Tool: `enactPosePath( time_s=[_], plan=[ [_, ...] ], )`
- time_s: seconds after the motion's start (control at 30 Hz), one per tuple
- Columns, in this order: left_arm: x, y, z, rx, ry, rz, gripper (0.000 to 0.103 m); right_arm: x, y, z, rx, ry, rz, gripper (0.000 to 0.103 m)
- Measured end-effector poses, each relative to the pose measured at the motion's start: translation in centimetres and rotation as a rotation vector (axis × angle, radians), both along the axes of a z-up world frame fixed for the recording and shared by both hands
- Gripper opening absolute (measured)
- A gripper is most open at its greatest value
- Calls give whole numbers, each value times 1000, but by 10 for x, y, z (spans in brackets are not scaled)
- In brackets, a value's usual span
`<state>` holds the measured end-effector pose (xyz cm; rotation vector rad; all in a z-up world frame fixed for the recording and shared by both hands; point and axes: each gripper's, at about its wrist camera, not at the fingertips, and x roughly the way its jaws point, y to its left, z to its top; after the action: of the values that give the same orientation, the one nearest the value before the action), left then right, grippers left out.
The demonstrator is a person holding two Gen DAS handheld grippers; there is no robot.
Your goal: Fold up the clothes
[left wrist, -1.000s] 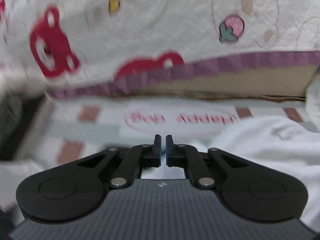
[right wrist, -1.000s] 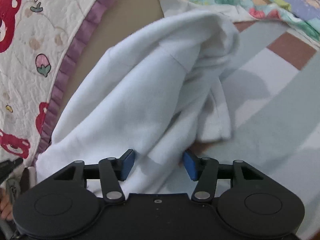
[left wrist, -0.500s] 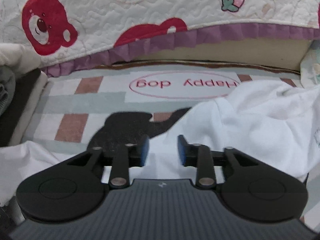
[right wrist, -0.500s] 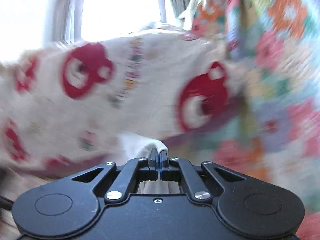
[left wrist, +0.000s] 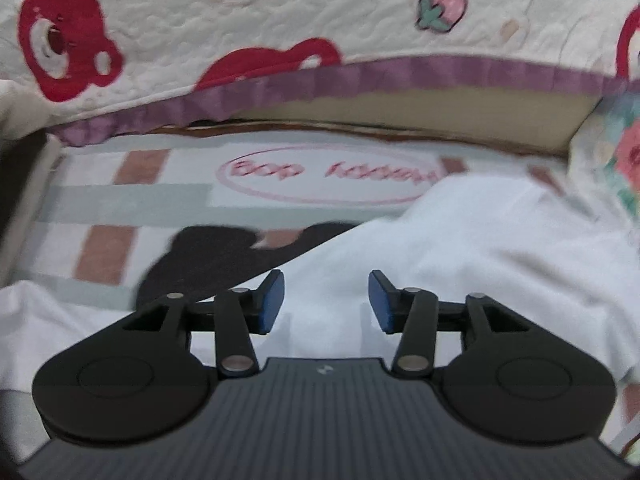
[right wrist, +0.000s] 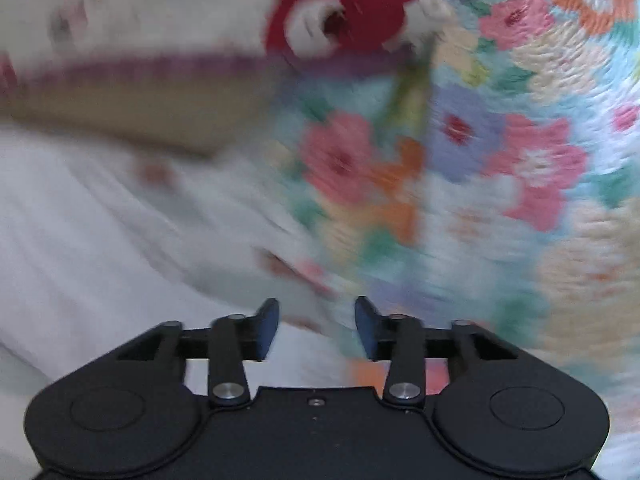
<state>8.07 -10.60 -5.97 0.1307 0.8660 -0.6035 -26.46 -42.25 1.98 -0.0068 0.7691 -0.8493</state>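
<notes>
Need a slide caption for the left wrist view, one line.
Left gripper, jaws opening and empty, over a white garment on a checked mat beside a bear-print quilt.

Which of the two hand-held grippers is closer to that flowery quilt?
Right. The right hand-held gripper opens right beside the flowery quilt; the left hand-held gripper opens over the white garment, the quilt off at its view's edge.

We see the right wrist view smeared by motion, so the flowered quilt (right wrist: 500, 168) loses its stitching, while in the left wrist view the crumpled white cotton garment (left wrist: 460, 248) runs off both side edges and the pink oval lettering (left wrist: 332, 178) blurs.
</notes>
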Motion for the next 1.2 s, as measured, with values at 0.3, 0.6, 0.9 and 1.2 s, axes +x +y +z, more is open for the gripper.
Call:
enactPosePath(
  time_s=[0.3,0.6,0.9,1.2],
  plan=[
    [18,-73,-24,40,160,60,68,86,21,-35,897,-520,431,45],
    [-5,-59,-45,133,67,-90,9,121,32,-90,1014,-371,245,50],
    [-51,-2,-34,72,167,-235,3,97,32,-92,796,-423,128,56],
    [-47,21,-29,-4,211,-159,4,133,50,-114,605,-139,225,61]
  ],
)
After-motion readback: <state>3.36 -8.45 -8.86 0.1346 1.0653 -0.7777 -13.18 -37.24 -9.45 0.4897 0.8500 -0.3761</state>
